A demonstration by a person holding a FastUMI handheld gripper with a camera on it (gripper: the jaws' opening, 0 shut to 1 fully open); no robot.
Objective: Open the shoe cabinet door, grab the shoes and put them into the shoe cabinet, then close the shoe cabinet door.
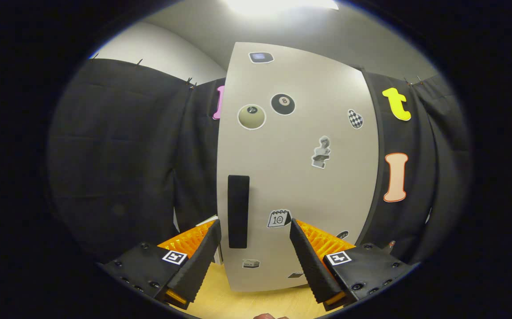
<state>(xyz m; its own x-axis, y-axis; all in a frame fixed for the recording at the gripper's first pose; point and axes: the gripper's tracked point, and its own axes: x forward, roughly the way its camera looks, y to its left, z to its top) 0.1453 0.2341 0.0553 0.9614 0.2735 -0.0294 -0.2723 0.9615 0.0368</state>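
We noted the pale grey, sticker-covered shoe cabinet door (300,177) shut, its black vertical bar handle (238,212) just ahead between our gripper (254,230) fingers, spread wide and empty; any grip should centre squarely on that handle.

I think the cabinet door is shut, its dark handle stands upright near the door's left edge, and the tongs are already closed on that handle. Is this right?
Not quite. The gripper view shows the tongs open, with the handle ahead of them, between the two fingers, and neither finger pressing on it. The rest holds: the cabinet door looks shut, and the dark handle stands upright near its left edge.
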